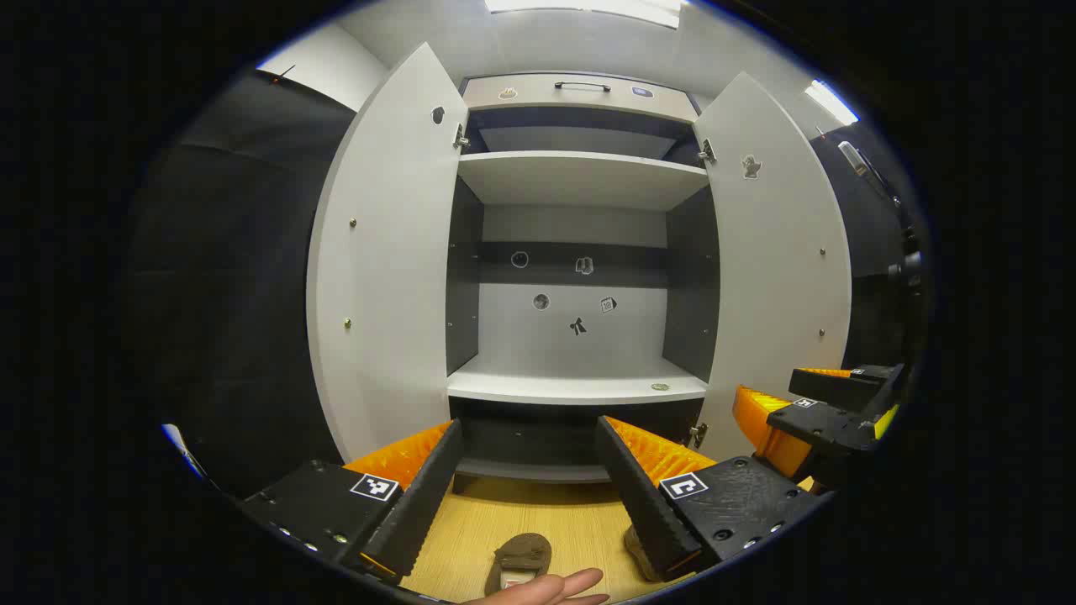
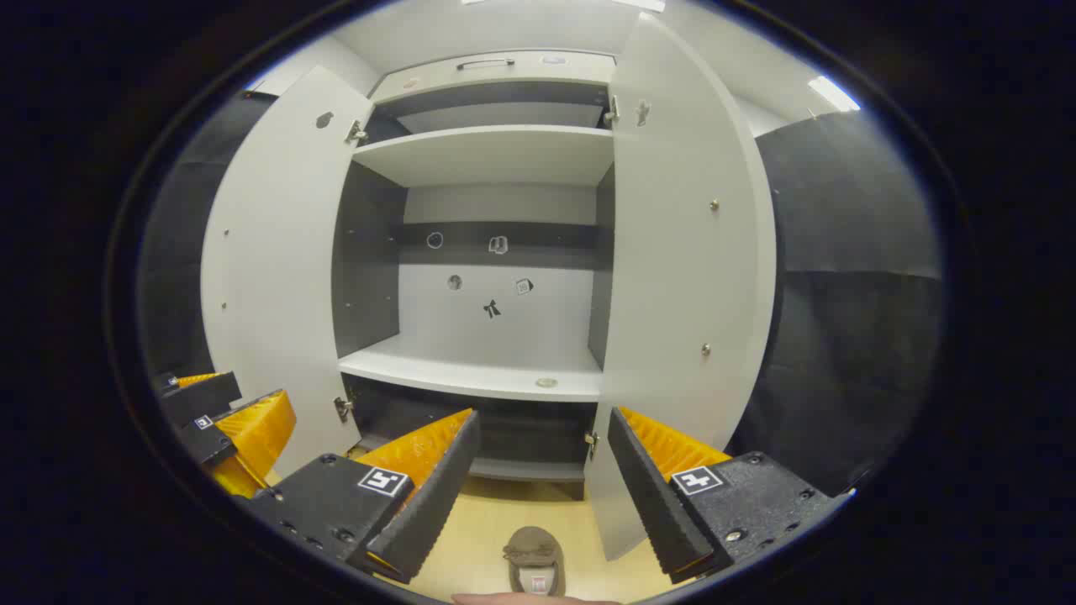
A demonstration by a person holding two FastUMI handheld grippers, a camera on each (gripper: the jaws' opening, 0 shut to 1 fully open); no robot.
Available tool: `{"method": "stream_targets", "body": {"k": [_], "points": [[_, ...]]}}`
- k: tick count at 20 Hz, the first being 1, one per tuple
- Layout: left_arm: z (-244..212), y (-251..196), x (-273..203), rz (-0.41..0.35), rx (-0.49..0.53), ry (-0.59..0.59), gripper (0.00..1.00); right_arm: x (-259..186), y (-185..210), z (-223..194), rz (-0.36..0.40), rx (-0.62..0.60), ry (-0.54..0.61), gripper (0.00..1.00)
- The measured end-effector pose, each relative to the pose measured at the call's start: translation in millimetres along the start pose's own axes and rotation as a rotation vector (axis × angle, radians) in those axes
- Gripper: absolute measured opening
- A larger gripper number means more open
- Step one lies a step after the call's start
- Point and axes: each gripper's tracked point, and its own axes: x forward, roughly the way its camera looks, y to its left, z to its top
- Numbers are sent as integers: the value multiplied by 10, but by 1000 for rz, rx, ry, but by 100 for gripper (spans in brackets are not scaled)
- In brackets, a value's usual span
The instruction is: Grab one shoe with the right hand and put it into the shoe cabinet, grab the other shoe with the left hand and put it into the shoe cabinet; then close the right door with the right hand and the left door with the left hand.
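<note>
Pale wood-look floor (image 1: 538, 521) runs up to the shoe cabinet (image 1: 580, 252), w/ both doors swung wide: left door (image 1: 382, 269), right door (image 1: 777, 269). Shelves inside hold no shoes yet; a small round thing (image 1: 660, 387) sits near the front edge of the middle shelf, can't tell what it is.

One brown shoe (image 2: 534, 559) lies on the floor in front of the cabinet, between and just below the right gripper (image 2: 538, 496). Long axis points roughly toward the cabinet, opening toward the camera. Same shoe (image 1: 521, 561) also sits low between the left gripper (image 1: 534, 487) fingers, slightly left of centre. A second shoe (image 1: 636, 550) is mostly hidden behind the left gripper's right-side finger, so its lie is unclear. A bare hand (image 1: 559, 586) edges in at the bottom beside the shoe.

Both grippers: jaws spread wide, holding nothing.

Judgement: task is at the start. Right gripper looks best lined up w/ the centred shoe; it prob needs to drop straight down and close across the shoe's width.
</note>
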Motion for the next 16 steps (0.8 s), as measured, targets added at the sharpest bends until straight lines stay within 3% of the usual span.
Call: {"method": "stream_targets", "body": {"k": [5,16], "points": [[33,9,-35,10,12,-13,97,3,-32,-10,-15,-24,-4,99],[57,116,-147,57,18,-8,97,-5,110,-29,33,-38,2,99]]}}
